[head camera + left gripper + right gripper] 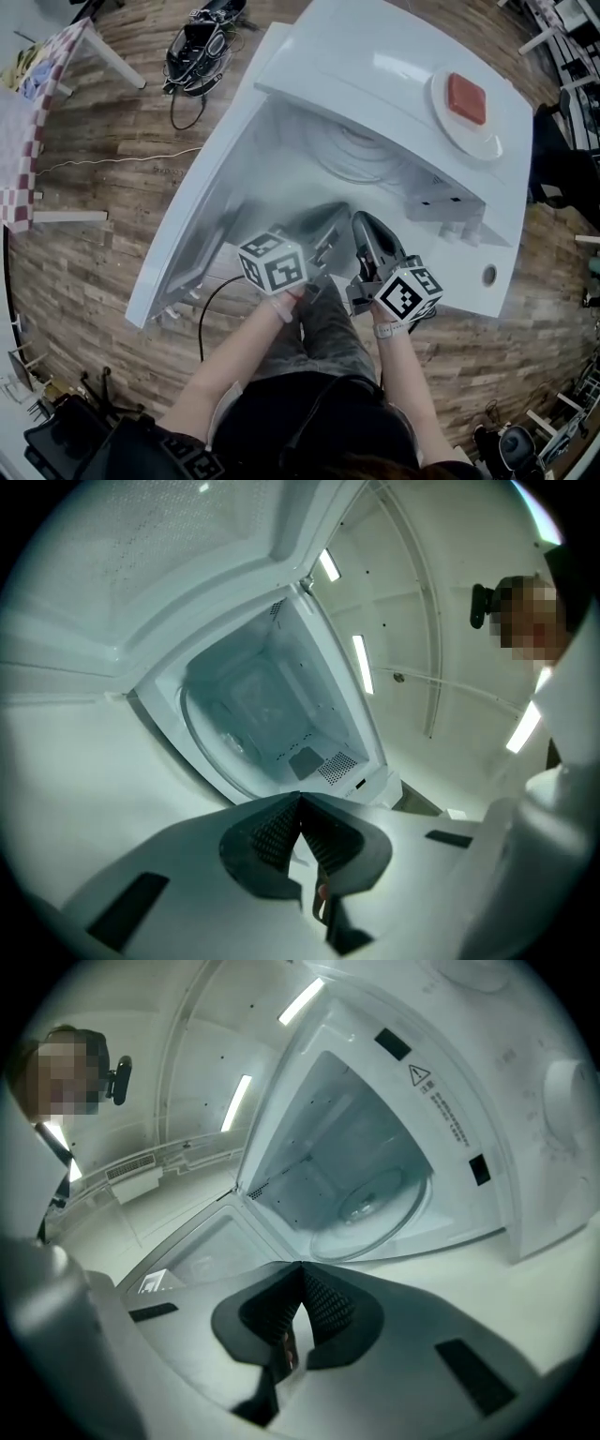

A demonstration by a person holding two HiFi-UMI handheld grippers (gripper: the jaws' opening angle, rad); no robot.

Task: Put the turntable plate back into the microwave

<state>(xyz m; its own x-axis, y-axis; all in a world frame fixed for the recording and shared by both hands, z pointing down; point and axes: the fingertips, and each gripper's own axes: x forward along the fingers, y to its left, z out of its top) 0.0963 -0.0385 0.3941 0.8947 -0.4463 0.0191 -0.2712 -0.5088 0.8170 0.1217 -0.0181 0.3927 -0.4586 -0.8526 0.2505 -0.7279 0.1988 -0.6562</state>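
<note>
One turntable plate (pixel 375 1208), seemingly inside microwave (pixel 450 1129), beyond right hand-held gripper (pixel 300 1274).

The turntable plate (pixel 352 150) is lying inside the microwave (pixel 375 56) (its door (pixel 202 216) hanging open leftward); a dish (pixel 469 145) is sitting on top.

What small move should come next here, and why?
Probably push the door closed with the left gripper: the turntable plate already lies inside the microwave, the door stands open, and both it and the right gripper are shut and empty.
</note>
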